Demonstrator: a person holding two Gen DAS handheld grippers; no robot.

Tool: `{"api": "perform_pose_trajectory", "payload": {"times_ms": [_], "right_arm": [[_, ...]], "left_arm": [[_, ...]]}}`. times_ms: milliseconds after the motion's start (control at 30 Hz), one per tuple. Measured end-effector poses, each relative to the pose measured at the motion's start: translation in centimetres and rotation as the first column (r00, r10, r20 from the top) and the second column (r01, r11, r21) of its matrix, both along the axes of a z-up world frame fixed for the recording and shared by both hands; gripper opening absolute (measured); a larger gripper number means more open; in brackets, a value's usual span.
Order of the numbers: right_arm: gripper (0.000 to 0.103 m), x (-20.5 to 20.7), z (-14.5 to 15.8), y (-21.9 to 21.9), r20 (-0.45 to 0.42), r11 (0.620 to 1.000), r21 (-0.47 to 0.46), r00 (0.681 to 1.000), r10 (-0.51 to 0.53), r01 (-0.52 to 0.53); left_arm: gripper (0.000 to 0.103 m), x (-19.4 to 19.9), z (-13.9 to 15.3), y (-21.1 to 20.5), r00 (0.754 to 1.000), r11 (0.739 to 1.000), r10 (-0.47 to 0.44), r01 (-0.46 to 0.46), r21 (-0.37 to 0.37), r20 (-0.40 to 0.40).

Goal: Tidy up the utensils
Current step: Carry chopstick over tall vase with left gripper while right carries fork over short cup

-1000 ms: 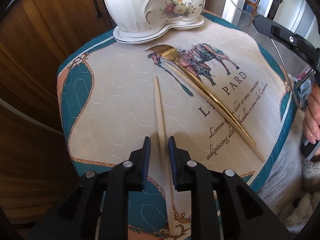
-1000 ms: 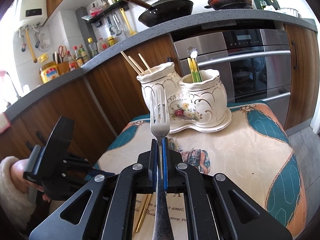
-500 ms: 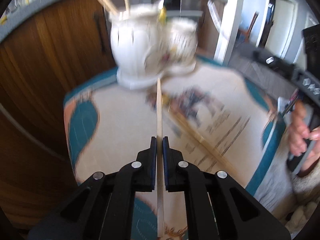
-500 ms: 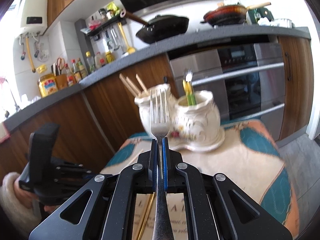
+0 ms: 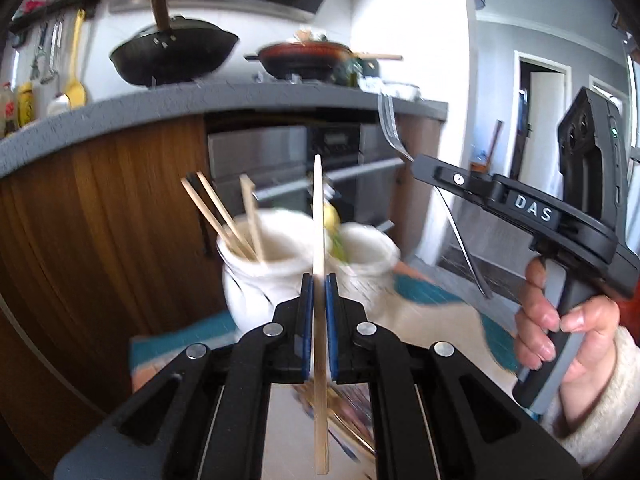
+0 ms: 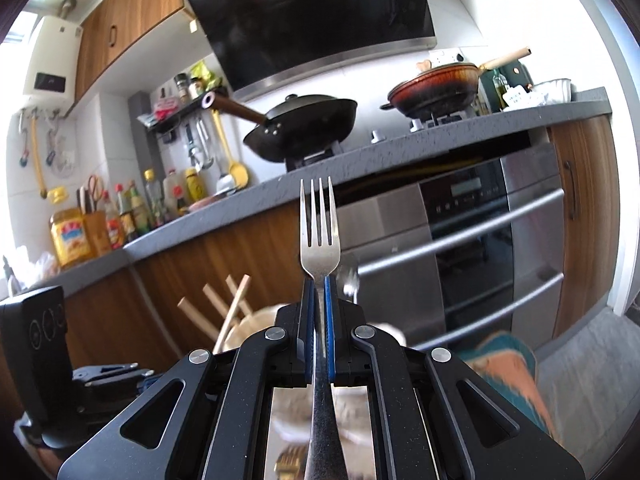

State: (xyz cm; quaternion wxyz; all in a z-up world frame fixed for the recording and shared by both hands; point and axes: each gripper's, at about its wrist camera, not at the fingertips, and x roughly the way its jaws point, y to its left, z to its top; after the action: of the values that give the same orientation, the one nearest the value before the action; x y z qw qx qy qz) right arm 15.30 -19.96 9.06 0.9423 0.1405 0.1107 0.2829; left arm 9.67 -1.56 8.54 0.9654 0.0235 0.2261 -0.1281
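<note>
1. left gripper (image 5: 319, 280) clamped on chopstick (image 5: 318, 216), held upright above the table, in front of the holder (image 5: 256, 280).
2. right gripper (image 6: 319, 284) clamped on fork (image 6: 319, 236), tines up, over the holder's side of the table.
3. holder's left cup already carrying chopsticks (image 5: 224, 216); right cup (image 5: 372, 256) showing something green and yellow.
4. risk: long chopstick gripped low, likely to pivot between the pads and miss the cup's rim.
5. risk: both grippers close together near the holder; possible knock, tipping it.
6. holder blurred in both views; its base hidden behind the grippers. gold utensil (image 6: 292, 460) on the table barely visible. table edges mostly cut off.
</note>
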Motion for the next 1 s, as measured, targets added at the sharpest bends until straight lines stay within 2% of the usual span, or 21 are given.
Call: {"api": "perform_pose_trajectory", "payload": {"times_ms": [200, 367, 467, 633, 833, 1000], "right_arm": [[0.006, 3.2, 0.6, 1.1, 0.004, 1.000, 0.010, 1.000, -0.004, 0.004], [0.006, 5.0, 0.1, 2.0, -0.011, 0.999, 0.033, 1.000, 0.012, -0.012], [0.006, 5.7, -0.3, 2.5, -0.012, 0.999, 0.033, 1.000, 0.015, -0.014], [0.006, 6.4, -1.0, 2.3, -0.013, 0.998, 0.059, 1.000, -0.005, 0.006], [0.006, 6.8, -2.0, 1.0, 0.014, 0.989, 0.121, 0.996, -0.092, 0.090], [0.006, 7.1, -2.6, 1.5, 0.044, 0.985, 0.092, 0.988, -0.150, 0.145]], "left_arm": [[0.006, 2.8, 2.2, 2.5, 0.998, 0.999, 0.041, -0.040, -0.023, 0.049], [0.006, 5.6, 3.4, 2.7, 0.996, 0.999, 0.013, -0.008, -0.052, 0.091], [0.006, 7.1, 3.9, 3.1, 0.995, 0.991, -0.034, 0.046, -0.124, 0.091], [0.006, 9.0, 4.5, 3.6, 0.993, 0.963, -0.029, 0.059, -0.262, 0.116], [0.006, 9.0, 3.9, 2.3, 0.982, 0.971, 0.017, 0.029, -0.237, 0.188], [0.006, 8.3, 3.5, 1.7, 0.963, 0.981, 0.066, -0.015, -0.193, 0.260]]}}
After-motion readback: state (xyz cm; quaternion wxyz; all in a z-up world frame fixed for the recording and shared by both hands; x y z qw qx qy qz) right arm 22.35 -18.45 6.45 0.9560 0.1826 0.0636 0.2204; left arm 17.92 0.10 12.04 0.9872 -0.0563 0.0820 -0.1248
